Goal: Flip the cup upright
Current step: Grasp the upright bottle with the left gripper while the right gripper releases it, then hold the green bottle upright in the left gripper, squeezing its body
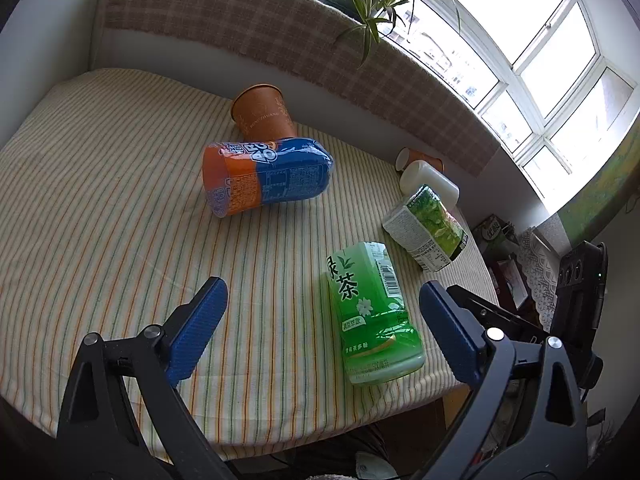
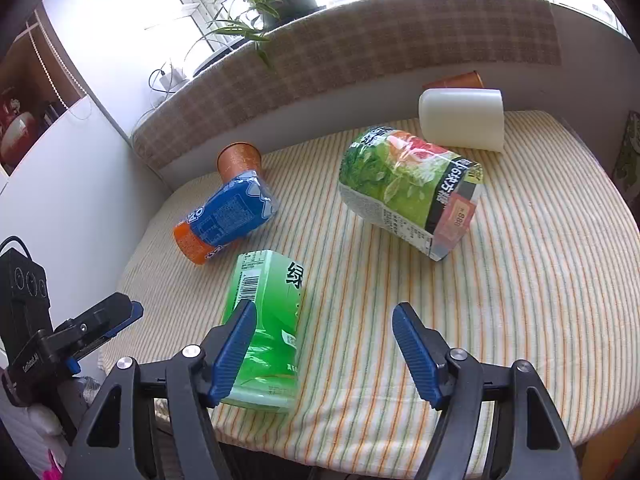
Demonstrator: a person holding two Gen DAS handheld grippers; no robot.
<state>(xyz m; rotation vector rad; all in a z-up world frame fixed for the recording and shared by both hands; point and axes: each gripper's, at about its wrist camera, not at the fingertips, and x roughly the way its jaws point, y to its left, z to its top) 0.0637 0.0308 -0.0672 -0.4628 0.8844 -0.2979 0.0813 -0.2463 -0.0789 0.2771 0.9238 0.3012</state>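
Both tools are spread wide and grasp nothing. The left tool [image 1: 322, 312] hovers above the worktop's [image 1: 100, 208] near edge, with the green tea bottle [image 1: 372, 312] lying between its fingers' line and the near-right corner. The right tool [image 2: 324, 344] hangs over the same near edge, its left finger [image 2: 234, 354] in front of that bottle [image 2: 266, 320]. A white cup [image 2: 462, 120] lies on its side at the far edge, just behind a green-labelled carton [image 2: 408, 192]. An orange paper cup [image 1: 262, 114] lies tipped at the far edge, touching a blue-and-orange packet [image 1: 264, 176].
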